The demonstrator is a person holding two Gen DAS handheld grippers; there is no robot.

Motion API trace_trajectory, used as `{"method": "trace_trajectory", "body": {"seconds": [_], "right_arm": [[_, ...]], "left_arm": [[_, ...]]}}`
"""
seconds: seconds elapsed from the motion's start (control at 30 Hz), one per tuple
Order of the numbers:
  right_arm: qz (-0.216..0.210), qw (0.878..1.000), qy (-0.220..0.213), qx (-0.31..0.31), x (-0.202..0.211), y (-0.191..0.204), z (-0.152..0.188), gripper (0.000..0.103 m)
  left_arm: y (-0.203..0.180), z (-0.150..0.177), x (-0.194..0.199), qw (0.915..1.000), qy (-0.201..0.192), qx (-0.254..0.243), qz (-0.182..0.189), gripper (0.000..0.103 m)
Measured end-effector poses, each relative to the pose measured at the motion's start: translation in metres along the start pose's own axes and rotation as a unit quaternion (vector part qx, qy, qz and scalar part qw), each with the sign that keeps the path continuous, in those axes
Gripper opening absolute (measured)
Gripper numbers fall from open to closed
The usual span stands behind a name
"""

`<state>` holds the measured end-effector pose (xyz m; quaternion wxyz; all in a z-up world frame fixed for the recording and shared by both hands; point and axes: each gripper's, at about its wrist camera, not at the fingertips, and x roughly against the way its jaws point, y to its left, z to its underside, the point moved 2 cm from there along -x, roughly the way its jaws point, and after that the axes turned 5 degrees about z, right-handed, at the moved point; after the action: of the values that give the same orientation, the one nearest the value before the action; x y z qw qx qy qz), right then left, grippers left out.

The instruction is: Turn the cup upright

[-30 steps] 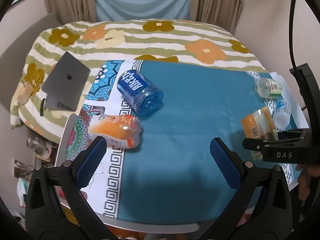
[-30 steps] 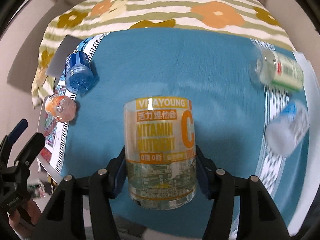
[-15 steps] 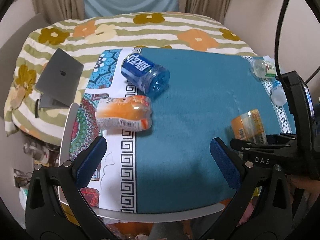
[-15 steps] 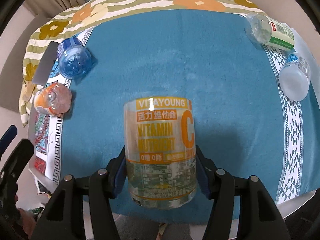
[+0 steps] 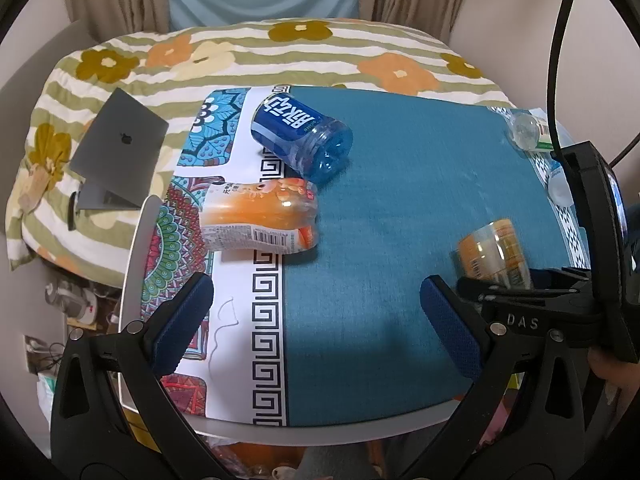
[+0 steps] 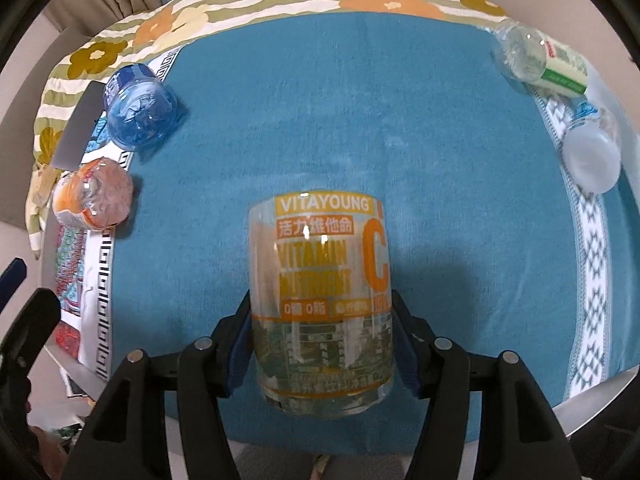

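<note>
Swung down and back over the last second: table dropped lower in the right wrist view, with the green-labelled bottle [image 6: 540, 62] and the clear bottle [image 6: 592, 152] now sharp at the far right edge instead of blurred. Cup [image 6: 320, 304] kept in the same spot between the fingers throughout.

Right gripper [image 6: 322, 344] clamped on the cup, blue pads pressed against both sides of its lower half, orange "VITAYOUNG" print reading right way up. Seen from the left wrist view, cup [image 5: 494, 254] tilted and blurred above the teal cloth [image 5: 380, 208], near the table's right front; whether touching the cloth could not be told. Left gripper [image 5: 316, 316] spread wide, holding nothing, hanging over the front edge of the cloth.

Blue bottle [image 5: 300, 136] and orange bottle [image 5: 260, 216] lay on their sides at the left, well apart from the cup.

Probably the setting-down stage. Best done by levelling the base fully before lowering, choosing open cloth away from the bottles, and letting go only once flat, since a light, thin plastic cup tips easily on soft fabric.
</note>
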<state>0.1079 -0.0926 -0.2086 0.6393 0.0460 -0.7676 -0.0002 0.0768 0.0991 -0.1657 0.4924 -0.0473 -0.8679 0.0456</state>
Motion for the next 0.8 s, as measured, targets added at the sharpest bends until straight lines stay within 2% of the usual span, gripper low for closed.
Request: {"method": "trace_trajectory", "body": {"seconds": [0.03,0.07,0.2,0.27,0.53,0.67,0.8], "right_arm": [[-0.006,1.000,-0.003,-0.003,0.001,0.000,0.000,0.084],[-0.008,1.000,-0.007,-0.003,0.002,0.001,0.000,0.092],[-0.010,1.000,-0.028,0.003,0.010,0.002,0.001,0.095],[-0.013,0.999,-0.037,0.005,0.015,0.001,0.001,0.100],[-0.020,0.998,-0.053,0.019,0.035,-0.010,0.002,0.101],[-0.039,0.997,-0.057,0.029,0.056,-0.025,0.004,0.101],[-0.013,0.994,-0.094,0.057,0.082,-0.043,0.010,0.101]], "left_arm": [[0.000,0.000,0.000,1.0000,0.000,0.001,0.000,0.103],[0.000,-0.001,0.001,1.0000,0.000,0.001,0.000,0.103],[0.002,-0.003,0.005,1.0000,-0.003,0.004,-0.002,0.103],[0.002,-0.005,0.008,1.0000,-0.005,0.005,-0.005,0.103],[-0.005,-0.018,0.018,0.9997,-0.002,0.017,-0.015,0.103],[-0.018,-0.025,0.023,0.9997,0.000,0.014,-0.018,0.103],[-0.039,-0.035,0.021,0.9995,0.026,0.008,-0.015,0.103]]}}
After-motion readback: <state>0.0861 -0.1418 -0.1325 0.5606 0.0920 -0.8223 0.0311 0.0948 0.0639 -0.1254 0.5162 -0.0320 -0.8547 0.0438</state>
